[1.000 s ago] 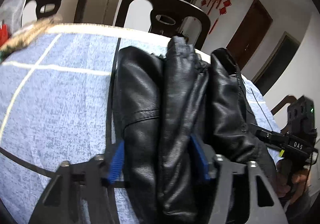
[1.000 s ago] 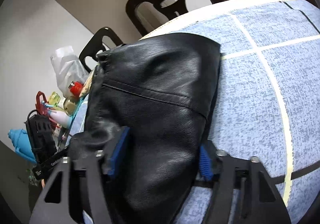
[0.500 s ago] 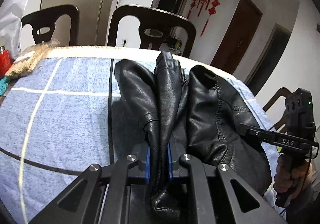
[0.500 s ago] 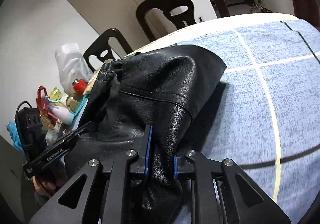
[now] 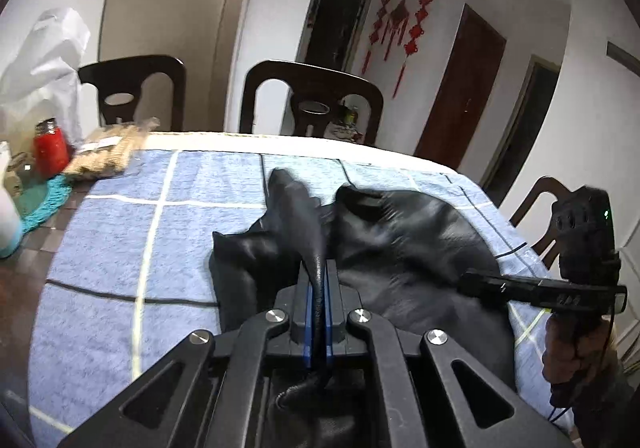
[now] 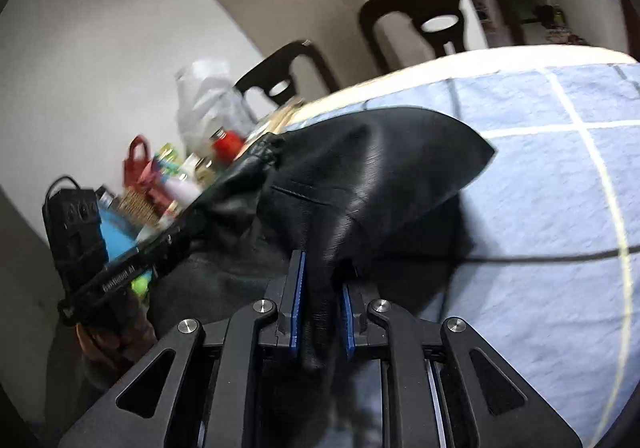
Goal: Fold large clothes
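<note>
Where the left gripper [image 5: 318, 312] fills the bottom of its own view, its blue pads are pressed tight on a thin ridge of the black leather jacket [image 5: 396, 248], the fold pinched upright between them and running away from the fingers. The right gripper [image 6: 320, 312] is clamped on another, thicker bunch of the same garment; its pads [image 6: 297, 300] sit a little apart with the leather packed between them (the jaws are closing the last bit).

From both pinch points the jacket rises off the table, its near part lifted and the rest draped back onto the blue checked tablecloth [image 5: 132, 240]. In the right wrist view one flap stretches out to a point at the right over the cloth, a seam line showing across it. In the left wrist view the person's right hand [image 5: 576, 344] grips the handle of the other tool at the right edge, motion-blurred.

Further back on the left side of the table: a red jar [image 5: 50, 147], a packet of something tan [image 5: 108, 151], a teal mat [image 5: 44, 195], a white plastic bag [image 5: 40, 63]. Behind the table stand dark wooden chairs [image 5: 312, 95]. On the far white wall hang red knot ornaments [image 5: 400, 27], beside a brown door [image 5: 464, 87].
</note>
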Motion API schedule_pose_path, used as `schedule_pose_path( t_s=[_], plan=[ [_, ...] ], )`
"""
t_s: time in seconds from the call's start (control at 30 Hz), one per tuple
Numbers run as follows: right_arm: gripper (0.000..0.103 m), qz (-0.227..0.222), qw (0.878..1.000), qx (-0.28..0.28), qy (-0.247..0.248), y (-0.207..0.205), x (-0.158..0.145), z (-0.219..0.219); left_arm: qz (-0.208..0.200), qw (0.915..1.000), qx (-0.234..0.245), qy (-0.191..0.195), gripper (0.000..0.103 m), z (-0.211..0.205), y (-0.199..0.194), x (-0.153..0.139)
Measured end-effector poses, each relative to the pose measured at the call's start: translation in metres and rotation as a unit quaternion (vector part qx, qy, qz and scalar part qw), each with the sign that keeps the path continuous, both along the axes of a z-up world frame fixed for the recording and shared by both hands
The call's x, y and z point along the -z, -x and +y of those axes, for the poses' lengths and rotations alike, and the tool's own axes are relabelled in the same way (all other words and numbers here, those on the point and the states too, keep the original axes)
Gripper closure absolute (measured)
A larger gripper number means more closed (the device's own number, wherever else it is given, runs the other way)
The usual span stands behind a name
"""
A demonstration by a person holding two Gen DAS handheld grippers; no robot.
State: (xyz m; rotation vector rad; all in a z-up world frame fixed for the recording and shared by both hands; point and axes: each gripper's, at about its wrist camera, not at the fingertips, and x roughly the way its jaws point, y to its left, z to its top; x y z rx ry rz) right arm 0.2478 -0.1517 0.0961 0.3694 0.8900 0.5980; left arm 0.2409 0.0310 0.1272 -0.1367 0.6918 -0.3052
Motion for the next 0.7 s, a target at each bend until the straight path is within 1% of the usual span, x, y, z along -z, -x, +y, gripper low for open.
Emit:
schedule_pose_path(
  t_s=[0.07,0.13,0.17,0.2,0.23,0.27,0.3,0.33,0.37,0.4,0.47,0.53,0.67,0.7],
  plan=[
    [0.087,0.003,1.0,0.005,0.022,0.003,0.014,0.005,0.024,0.9997,-0.008,-0.002,0.099,0.003,-0.001,0.016],
    [0.087,0.031,0.999,0.027,0.022,0.001,0.031,-0.007,0.053,0.9984,-0.017,-0.004,0.099,0.008,-0.005,0.038],
    [0.087,0.038,0.999,0.033,0.021,0.001,0.037,-0.013,0.073,0.9971,-0.022,0.002,0.098,0.013,-0.007,0.051],
    [0.083,0.041,0.998,0.036,0.018,0.002,0.039,-0.018,0.09,0.9956,-0.025,0.009,0.098,0.013,-0.007,0.064],
    [0.079,0.045,0.998,0.038,0.014,0.002,0.041,-0.023,0.099,0.9947,-0.023,0.012,0.098,0.012,-0.007,0.074],
    [0.075,0.049,0.998,0.04,0.013,0.002,0.042,-0.026,0.097,0.995,-0.023,0.01,0.098,0.012,0.0,0.079],
    [0.068,0.05,0.998,0.041,0.018,0.002,0.042,-0.028,0.092,0.9955,-0.024,0.008,0.098,0.01,0.002,0.081],
    [0.064,0.049,0.997,0.046,0.027,0.002,0.042,-0.029,0.089,0.9957,-0.026,0.01,0.098,0.009,0.003,0.082],
    [0.063,0.047,0.997,0.05,0.033,0.002,0.042,-0.03,0.089,0.9955,-0.029,0.015,0.098,0.01,0.003,0.082],
    [0.062,0.044,0.997,0.055,0.042,0.002,0.041,-0.03,0.089,0.9953,-0.033,0.019,0.098,0.011,0.003,0.081],
    [0.062,0.033,0.995,0.069,0.057,0.004,0.035,-0.032,0.086,0.9956,-0.034,0.016,0.097,0.011,0.007,0.077],
    [0.062,0.001,0.994,0.085,0.069,0.006,0.02,-0.034,0.085,0.9957,-0.033,0.014,0.096,0.013,0.009,0.072],
    [0.062,-0.037,0.993,0.075,0.079,-0.001,0.0,-0.03,0.063,0.9969,-0.044,0.019,0.093,0.018,0.018,0.048],
    [0.062,-0.043,0.993,0.069,0.086,-0.007,-0.003,-0.026,0.052,0.9972,-0.047,0.026,0.088,0.019,0.02,0.038]
  ],
)
